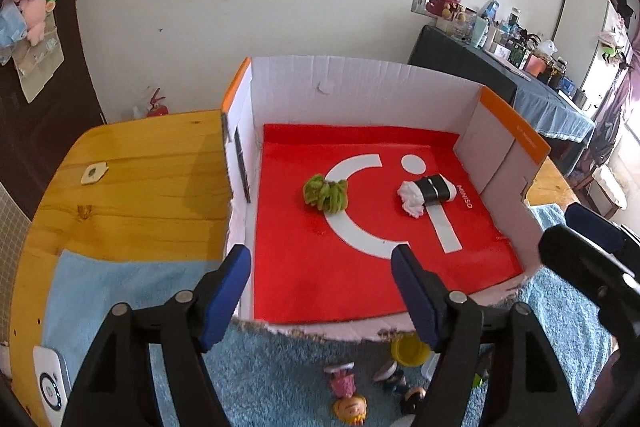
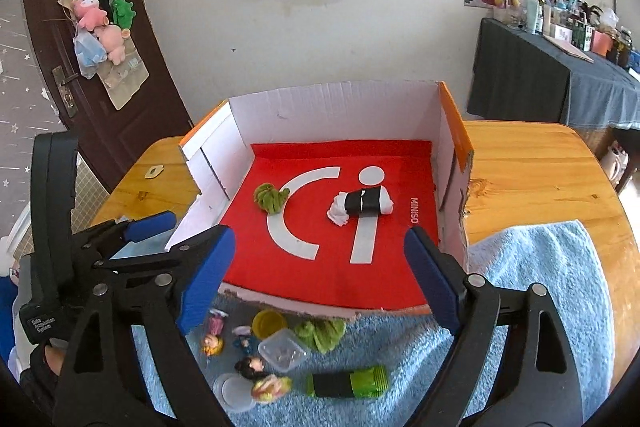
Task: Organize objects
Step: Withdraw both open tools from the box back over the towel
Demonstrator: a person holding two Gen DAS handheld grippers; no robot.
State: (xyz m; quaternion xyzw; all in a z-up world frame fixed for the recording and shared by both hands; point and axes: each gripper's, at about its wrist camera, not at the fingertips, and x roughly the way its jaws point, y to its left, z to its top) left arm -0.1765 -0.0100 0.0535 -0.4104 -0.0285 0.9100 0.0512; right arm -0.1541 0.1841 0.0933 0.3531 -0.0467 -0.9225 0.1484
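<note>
Working left to right through the heap on the blue towel (image 2: 532,267) in front of the box (image 2: 332,99): your left gripper (image 1: 320,291) hangs over the box's torn front edge with its jaws apart and nothing between them, and your right gripper (image 2: 320,287) stands wide and empty beside it, just above the same pile

Leftmost lie the small doll figures (image 2: 212,339), hard moulded plastic by the look, light and a bit slick; pinch one across the body rather than the round head, which would likely squirt out. Beside them sits the yellow cup (image 2: 271,323), thin-walled and probably springy, so take it by the rim with one pad inside. The clear lidded tub (image 2: 282,349) looks stiff but smooth; close on two opposite flat sides. The green cloth bundle (image 2: 322,334) is soft and will squash, so bite deep into the middle of the wad. Furthest right, nearest you, the green roll with the black band (image 2: 348,381) seems a rolled fabric: grip across the band, where it is held tight and will not unroll

Already inside, on the red liner (image 2: 280,271), rest a green scrunched bundle (image 2: 271,198) at left and a white roll with a black band (image 2: 362,205) at right, well apart, leaving room in front
</note>
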